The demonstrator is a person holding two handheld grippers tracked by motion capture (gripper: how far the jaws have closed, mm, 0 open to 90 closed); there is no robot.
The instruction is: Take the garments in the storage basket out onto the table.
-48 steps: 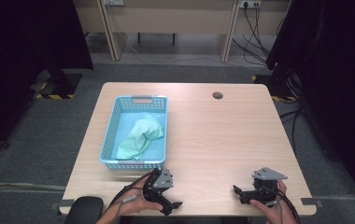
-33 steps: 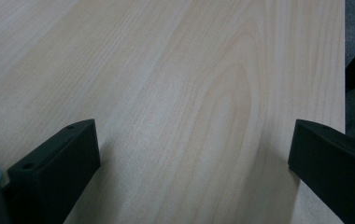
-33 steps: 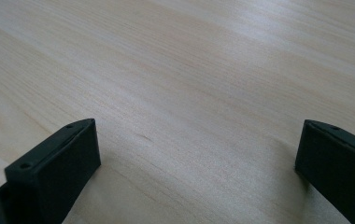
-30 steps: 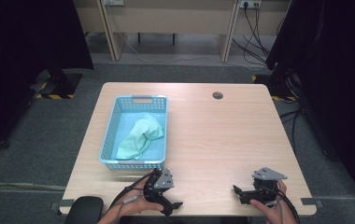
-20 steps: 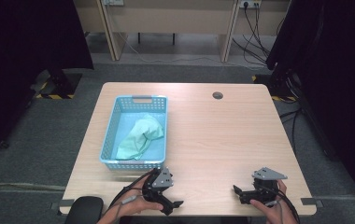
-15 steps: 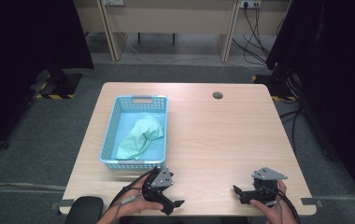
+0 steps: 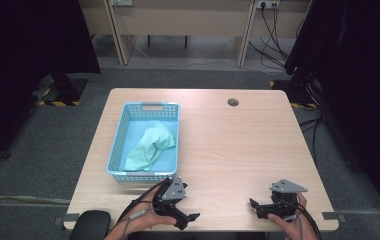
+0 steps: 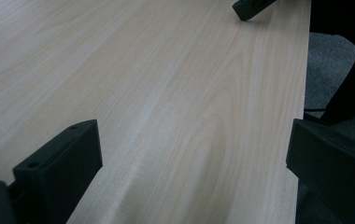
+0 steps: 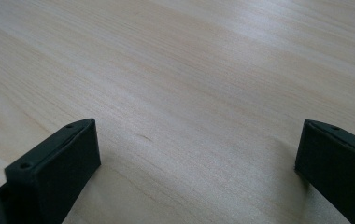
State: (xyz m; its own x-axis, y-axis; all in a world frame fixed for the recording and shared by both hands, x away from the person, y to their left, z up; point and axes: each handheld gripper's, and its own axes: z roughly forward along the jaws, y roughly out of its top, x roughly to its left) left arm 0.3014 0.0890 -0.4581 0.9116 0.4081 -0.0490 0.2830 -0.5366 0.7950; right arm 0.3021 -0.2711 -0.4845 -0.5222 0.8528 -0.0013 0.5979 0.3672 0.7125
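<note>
A light green cloth (image 7: 151,145) lies crumpled inside a blue plastic basket (image 7: 119,135) on the left half of the wooden table (image 7: 238,150). My left gripper (image 7: 184,206) rests near the front edge just below the basket. It is open, and only bare wood lies between its fingers (image 8: 59,163). My right gripper (image 7: 258,209) sits at the front right, also open over bare wood, its fingers (image 9: 54,163) wide apart. The left gripper (image 8: 192,140) points along the front edge toward the right one, whose jaw tip (image 8: 252,7) shows ahead. The right gripper (image 9: 196,135) holds nothing.
A round cable hole (image 7: 233,102) is set in the table's far side. Dark curtains hang at both sides, and cables (image 7: 273,20) trail on the floor behind. A black rounded object (image 7: 90,222) sits off the front left corner.
</note>
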